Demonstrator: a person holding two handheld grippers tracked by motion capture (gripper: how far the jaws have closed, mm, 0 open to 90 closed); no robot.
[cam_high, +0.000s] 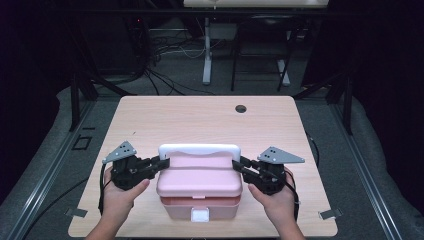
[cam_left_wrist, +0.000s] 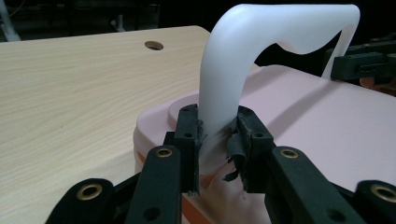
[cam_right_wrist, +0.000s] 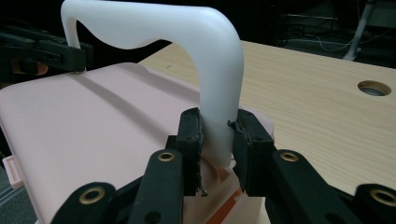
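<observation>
A pink lidded box (cam_high: 199, 189) with a white front latch (cam_high: 199, 215) stands near the table's front edge. Its white handle (cam_high: 200, 150) is raised upright across the back of the lid. My left gripper (cam_high: 161, 164) is shut on the handle's left leg (cam_left_wrist: 217, 126), just above the lid (cam_left_wrist: 317, 126). My right gripper (cam_high: 239, 164) is shut on the handle's right leg (cam_right_wrist: 218, 130). In the right gripper view the pink lid (cam_right_wrist: 93, 121) stretches away to the left gripper. A hand holds each gripper on either side of the box.
The light wooden table (cam_high: 200, 120) has a round cable hole (cam_high: 240, 108) near its far edge. Beyond the table are desk legs, chair legs and cables on a dark floor. Black frame rails run along both sides.
</observation>
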